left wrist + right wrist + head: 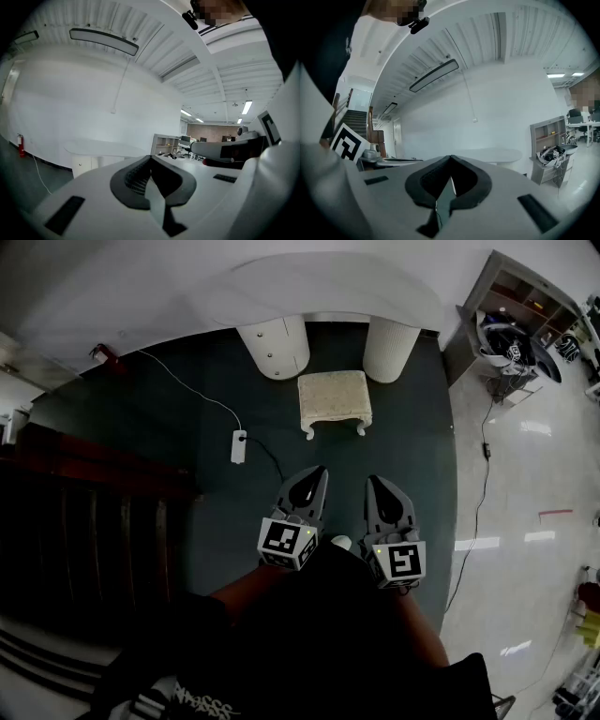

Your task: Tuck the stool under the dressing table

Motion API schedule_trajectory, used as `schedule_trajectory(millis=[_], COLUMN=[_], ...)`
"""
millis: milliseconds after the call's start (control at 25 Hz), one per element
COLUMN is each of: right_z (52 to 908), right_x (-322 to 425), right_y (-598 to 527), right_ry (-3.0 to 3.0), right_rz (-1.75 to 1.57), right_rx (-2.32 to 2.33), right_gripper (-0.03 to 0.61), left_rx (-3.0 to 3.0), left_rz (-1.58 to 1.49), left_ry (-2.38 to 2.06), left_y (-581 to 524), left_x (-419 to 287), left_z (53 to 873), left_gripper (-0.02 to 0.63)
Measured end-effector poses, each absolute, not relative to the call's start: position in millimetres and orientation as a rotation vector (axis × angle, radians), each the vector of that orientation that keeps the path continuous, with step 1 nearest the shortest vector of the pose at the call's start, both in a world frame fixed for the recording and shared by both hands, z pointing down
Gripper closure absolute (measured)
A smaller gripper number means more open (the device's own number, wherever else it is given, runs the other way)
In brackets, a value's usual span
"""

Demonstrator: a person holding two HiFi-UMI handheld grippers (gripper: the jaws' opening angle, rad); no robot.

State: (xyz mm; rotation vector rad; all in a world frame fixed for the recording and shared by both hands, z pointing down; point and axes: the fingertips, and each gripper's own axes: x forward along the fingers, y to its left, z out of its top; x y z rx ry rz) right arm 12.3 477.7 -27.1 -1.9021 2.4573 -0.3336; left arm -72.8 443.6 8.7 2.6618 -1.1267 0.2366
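The stool is standing on the dark carpet, just on the near side of the gap between the two rounded pedestals of the dressing table, not yet under the white top. To its left, a white power strip is lying on the carpet, and a black cable is running from it toward the left gripper. The left gripper and the right gripper are hovering side by side, near of the stool and apart from it. Each is keeping its jaws together, with nothing between them. Far right, a shelf unit is standing on the shiny floor.
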Motion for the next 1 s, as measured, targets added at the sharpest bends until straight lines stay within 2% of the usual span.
schedule_trajectory(millis=[480, 1000], right_z=[-2, 20], right_x=[12, 24], right_y=[428, 300], right_ry=[2.521, 2.571], right_rz=[-0.356, -0.402], right_rx=[-1.887, -2.074], right_gripper=[0.541, 0.540], left_rx=[2.628, 2.463], left_rz=[0.231, 0.109], left_ry=[-1.117, -1.176], left_y=[394, 243], left_x=[-79, -133], left_z=[33, 63], left_gripper=[0.597, 0.597])
